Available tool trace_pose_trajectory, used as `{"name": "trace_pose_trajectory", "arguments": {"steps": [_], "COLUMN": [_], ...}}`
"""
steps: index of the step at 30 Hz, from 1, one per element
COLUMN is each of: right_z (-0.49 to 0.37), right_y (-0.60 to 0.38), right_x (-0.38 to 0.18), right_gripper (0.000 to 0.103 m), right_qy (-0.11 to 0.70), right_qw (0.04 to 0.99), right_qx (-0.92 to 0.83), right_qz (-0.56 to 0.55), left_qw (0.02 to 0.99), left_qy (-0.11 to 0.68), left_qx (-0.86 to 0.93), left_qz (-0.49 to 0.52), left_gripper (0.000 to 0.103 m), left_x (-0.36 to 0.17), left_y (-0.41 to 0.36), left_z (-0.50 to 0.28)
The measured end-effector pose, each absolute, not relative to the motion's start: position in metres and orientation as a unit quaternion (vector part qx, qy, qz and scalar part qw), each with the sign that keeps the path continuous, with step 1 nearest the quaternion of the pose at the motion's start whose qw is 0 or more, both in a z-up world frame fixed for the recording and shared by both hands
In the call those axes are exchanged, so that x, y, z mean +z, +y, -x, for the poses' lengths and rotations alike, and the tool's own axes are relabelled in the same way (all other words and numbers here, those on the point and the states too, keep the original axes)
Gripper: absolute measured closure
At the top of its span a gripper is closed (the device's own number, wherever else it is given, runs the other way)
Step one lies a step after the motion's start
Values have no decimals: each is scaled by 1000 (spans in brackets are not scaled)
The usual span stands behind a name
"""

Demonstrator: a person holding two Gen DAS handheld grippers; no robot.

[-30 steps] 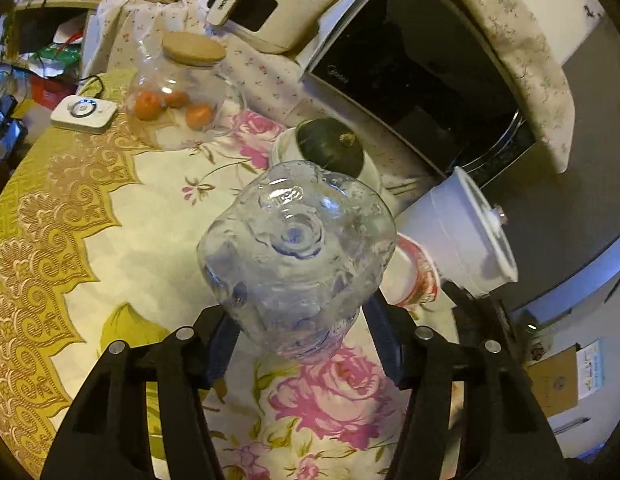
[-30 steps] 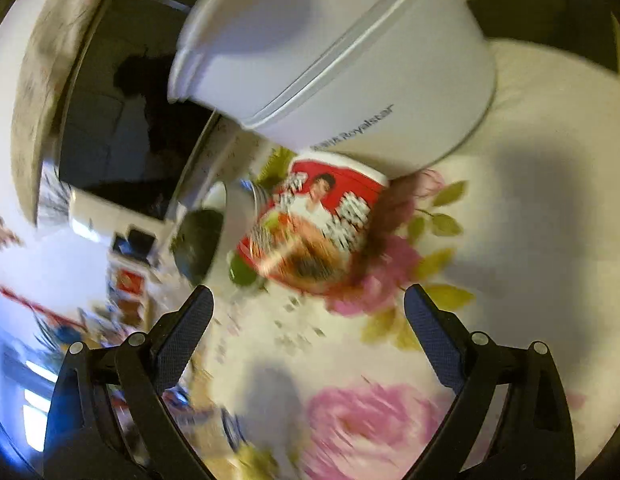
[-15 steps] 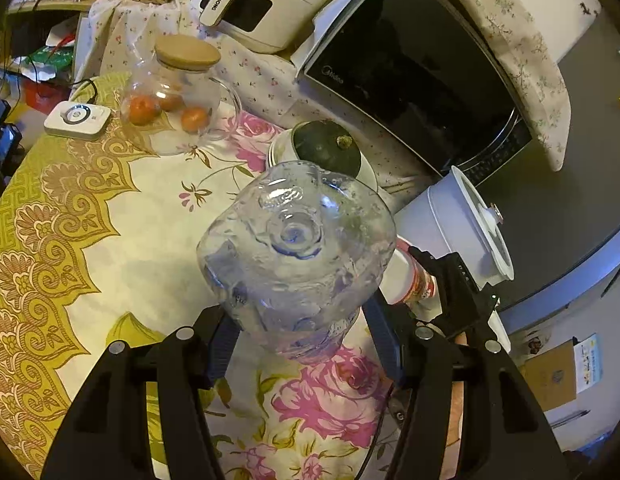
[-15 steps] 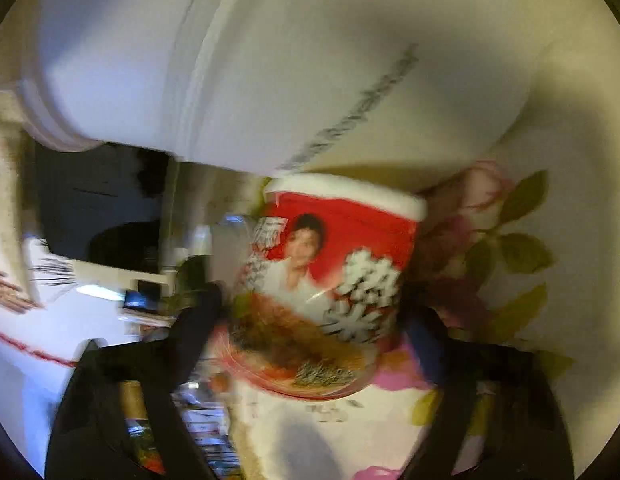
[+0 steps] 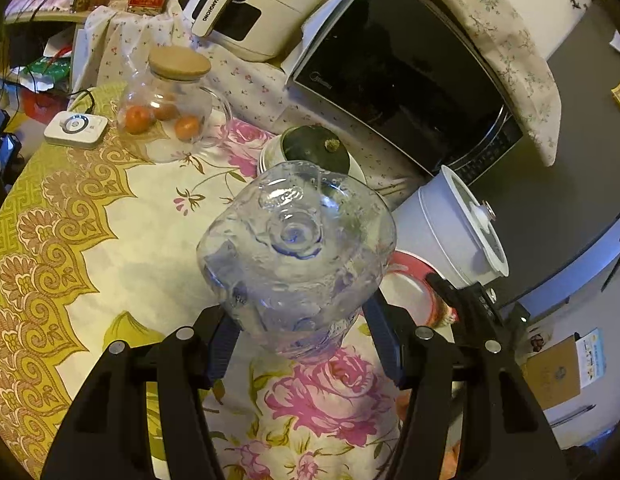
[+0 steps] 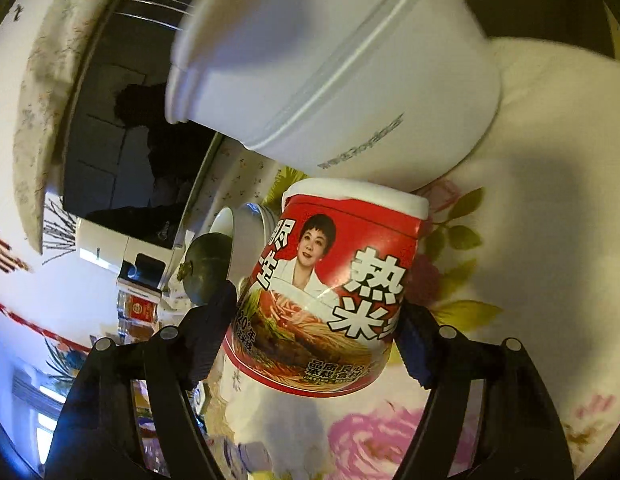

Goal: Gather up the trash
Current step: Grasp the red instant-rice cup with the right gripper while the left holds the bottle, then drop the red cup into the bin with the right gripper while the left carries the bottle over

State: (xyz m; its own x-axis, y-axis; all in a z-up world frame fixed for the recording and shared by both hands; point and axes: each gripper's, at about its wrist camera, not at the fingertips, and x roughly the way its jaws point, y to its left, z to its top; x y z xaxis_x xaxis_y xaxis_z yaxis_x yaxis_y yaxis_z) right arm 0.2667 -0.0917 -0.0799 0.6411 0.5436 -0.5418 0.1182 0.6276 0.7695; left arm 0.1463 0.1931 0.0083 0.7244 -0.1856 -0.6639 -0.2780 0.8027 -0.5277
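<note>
Right gripper [image 6: 314, 336] clamps the red noodle cup [image 6: 330, 292] across its girth, cup tipped, base toward the white pot [image 6: 350, 80]; left gripper [image 5: 302, 344] holds the clear bottle [image 5: 296, 248], base outward.

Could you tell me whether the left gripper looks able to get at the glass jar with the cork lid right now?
Probably not: the left gripper is shut on a clear plastic bottle, so its jaws are occupied, though bare tablecloth leads to the glass jar.
</note>
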Motion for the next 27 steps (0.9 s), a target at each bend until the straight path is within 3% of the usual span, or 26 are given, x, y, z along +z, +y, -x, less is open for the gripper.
{"name": "trace_pose_trajectory", "arguments": {"steps": [27], "right_z": [-42], "right_y": [-216], "right_x": [-6], "right_gripper": [31], "right_qy": [406], "right_qw": [887], "right_qx": [21], "right_qz": [-220], "left_qw": [883], "left_qy": [397], "left_qx": [-104], "left_qz": [227], "left_gripper": [45], "left_x": [17], "left_y": [64], "left_z": [-100]}}
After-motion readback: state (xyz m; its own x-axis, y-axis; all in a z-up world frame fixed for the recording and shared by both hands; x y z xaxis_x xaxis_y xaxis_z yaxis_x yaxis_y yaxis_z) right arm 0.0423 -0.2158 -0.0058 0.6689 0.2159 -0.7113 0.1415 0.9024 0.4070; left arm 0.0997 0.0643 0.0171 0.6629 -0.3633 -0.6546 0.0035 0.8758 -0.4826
